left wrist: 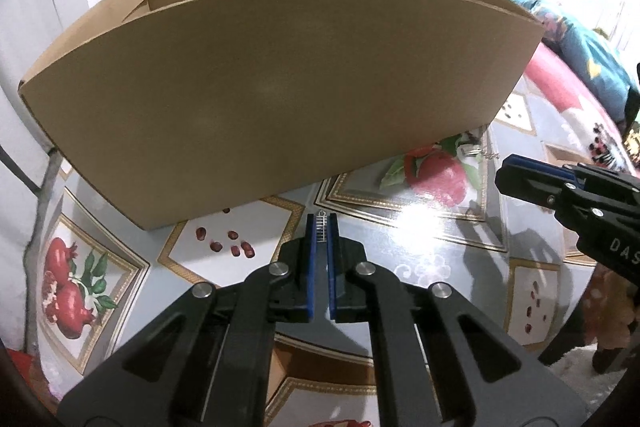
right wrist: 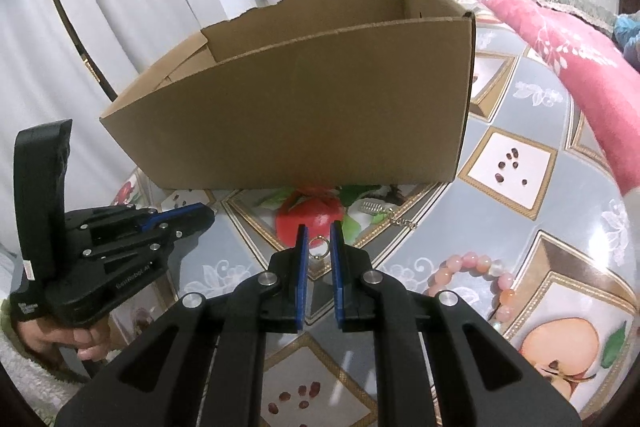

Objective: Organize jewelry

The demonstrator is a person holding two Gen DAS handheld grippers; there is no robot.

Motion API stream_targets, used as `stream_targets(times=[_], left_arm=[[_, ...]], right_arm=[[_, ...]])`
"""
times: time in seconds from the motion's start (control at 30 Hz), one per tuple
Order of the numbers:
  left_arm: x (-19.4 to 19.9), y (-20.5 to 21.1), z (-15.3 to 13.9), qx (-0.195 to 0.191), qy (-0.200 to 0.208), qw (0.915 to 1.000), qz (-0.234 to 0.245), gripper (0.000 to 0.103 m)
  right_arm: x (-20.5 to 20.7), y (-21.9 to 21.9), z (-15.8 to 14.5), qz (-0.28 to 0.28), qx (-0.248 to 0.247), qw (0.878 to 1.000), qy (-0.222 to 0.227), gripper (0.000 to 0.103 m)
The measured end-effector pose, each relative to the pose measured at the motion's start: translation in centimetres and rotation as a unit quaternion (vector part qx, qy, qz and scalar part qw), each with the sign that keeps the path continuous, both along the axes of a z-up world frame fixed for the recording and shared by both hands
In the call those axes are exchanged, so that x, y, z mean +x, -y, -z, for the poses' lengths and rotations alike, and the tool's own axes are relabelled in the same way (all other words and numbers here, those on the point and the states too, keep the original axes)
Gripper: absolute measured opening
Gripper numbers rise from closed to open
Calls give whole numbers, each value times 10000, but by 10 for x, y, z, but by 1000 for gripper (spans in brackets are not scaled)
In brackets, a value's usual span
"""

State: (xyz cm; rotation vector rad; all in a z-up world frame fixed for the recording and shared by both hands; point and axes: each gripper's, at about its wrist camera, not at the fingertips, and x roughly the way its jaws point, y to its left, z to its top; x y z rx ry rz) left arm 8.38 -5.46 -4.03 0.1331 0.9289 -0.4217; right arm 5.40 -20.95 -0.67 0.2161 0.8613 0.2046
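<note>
My left gripper (left wrist: 322, 223) is shut on a small silver hair clip (left wrist: 321, 227), held just in front of the open cardboard box (left wrist: 280, 87). My right gripper (right wrist: 319, 231) is closed on a small gold ring (right wrist: 319, 247) held between its blue pads, above the table before the box (right wrist: 320, 115). A pink bead bracelet (right wrist: 472, 279) lies on the table right of my right gripper. A silver clip with a chain (right wrist: 384, 213) lies by the box's front right corner; it also shows in the left wrist view (left wrist: 478, 151).
The table carries a glossy fruit-print cloth (right wrist: 516, 163). A pink floral blanket (right wrist: 560, 39) lies at the right. The other gripper appears at each view's side: the right one (left wrist: 516, 175) and the left one (right wrist: 192, 217).
</note>
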Motion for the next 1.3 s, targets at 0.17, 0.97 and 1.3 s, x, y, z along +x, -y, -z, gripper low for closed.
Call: stream_targets(times=[0.17,0.97,1.3], left_arm=[[-7,-15,-19,-136,117,9998,114,4],[94,-18,-104,-1087,-133,9935,293,4],[117,-24,-83,-1481,-814,9856,88,11]], right_arm=[[-4,-1,-11,-11,-112,9999,93,11],[133,23,-88,-705,318,9970,-10,11],[163,38,-75,-545,479,9966,-380,12]])
